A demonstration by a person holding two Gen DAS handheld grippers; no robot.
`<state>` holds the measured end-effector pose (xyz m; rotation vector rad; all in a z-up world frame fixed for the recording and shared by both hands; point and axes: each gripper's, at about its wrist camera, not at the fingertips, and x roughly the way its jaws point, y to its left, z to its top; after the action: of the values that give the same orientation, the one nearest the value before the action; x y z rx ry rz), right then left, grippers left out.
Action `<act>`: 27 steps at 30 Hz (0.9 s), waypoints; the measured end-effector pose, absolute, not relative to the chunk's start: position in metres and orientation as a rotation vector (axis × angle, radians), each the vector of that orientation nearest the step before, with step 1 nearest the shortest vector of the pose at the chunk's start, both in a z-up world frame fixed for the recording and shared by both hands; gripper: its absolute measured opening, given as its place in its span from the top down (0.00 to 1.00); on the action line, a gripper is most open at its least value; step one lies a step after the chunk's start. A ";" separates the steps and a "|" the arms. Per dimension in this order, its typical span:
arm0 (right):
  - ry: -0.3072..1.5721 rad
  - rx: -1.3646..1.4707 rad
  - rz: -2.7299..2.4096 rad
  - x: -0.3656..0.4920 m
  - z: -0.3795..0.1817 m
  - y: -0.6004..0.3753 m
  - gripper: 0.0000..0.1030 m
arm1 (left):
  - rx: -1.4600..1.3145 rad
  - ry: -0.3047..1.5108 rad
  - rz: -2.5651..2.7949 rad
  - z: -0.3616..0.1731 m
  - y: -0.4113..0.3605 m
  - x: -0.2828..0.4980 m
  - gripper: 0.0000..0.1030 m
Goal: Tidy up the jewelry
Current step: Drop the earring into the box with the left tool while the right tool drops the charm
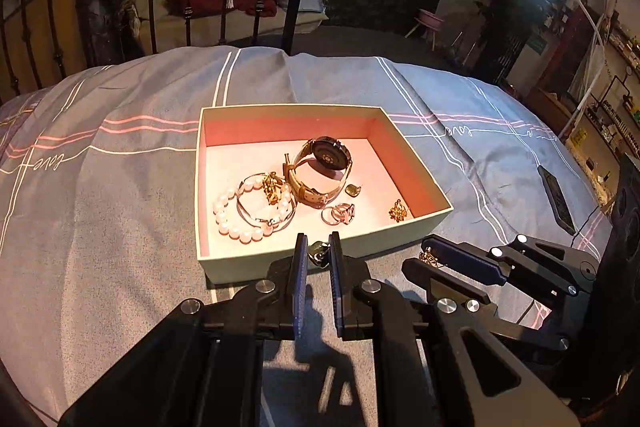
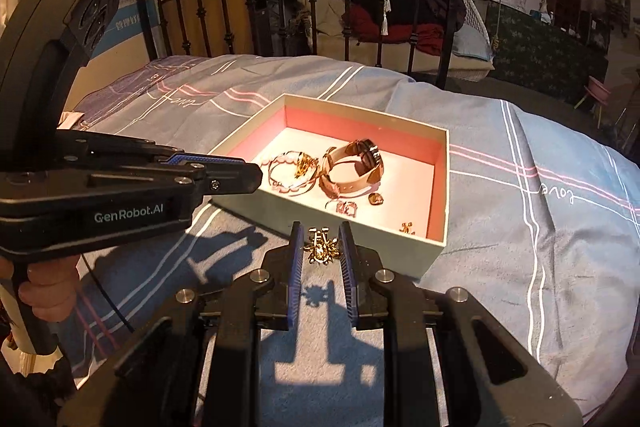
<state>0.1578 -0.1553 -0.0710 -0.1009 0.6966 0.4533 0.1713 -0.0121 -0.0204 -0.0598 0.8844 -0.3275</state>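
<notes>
**Left wrist and right wrist views: two earrings held at the near wall of the jewelry box**

Left wrist view: the left hand-held gripper (image 1: 319, 251) is just in front of the near wall of the open box (image 1: 280, 259), its two blue-padded fingers (image 1: 301, 267) upright and narrowly apart, clamped on a small dark-and-metal earring (image 1: 318, 251) at the tips. The box lies on a grey striped bed cover (image 1: 100, 195), with its long axis running left to right across the view. Inside the box, a watch (image 1: 320, 171) stands on its edge near the centre, its strap looped and its case back facing the camera. Left of the watch lie a pearl bracelet (image 1: 236, 219) and a thin bangle (image 1: 260, 215), both flat, with a gold charm (image 1: 272, 187) on them. Right of the watch are a small oval stud (image 1: 353, 190), a pair of rings (image 1: 340, 214) and a gold flower earring (image 1: 399, 211) near the right wall. A dark phone (image 1: 556, 199) lies on the cover well right of the box.

Right wrist view: the right hand-held gripper (image 2: 322, 247) is at the box's near corner, outside the wall (image 2: 360, 247). Its fingers (image 2: 295, 259) are closed on a gold flower-shaped earring (image 2: 321, 247), whose post points up and away, toward the box. The left hand-held gripper (image 2: 236, 175) reaches in from the left, its long axis level and its tip at the box's left wall.
</notes>
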 end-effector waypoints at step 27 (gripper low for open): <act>0.726 -0.088 0.345 0.236 -0.076 -0.150 0.82 | -0.077 0.927 -0.252 -0.032 -0.007 0.244 0.90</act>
<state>0.2360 -0.1501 -0.0764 -0.0881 0.7263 0.3445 0.2436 -0.0069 -0.0325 -0.0771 0.9269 -0.2517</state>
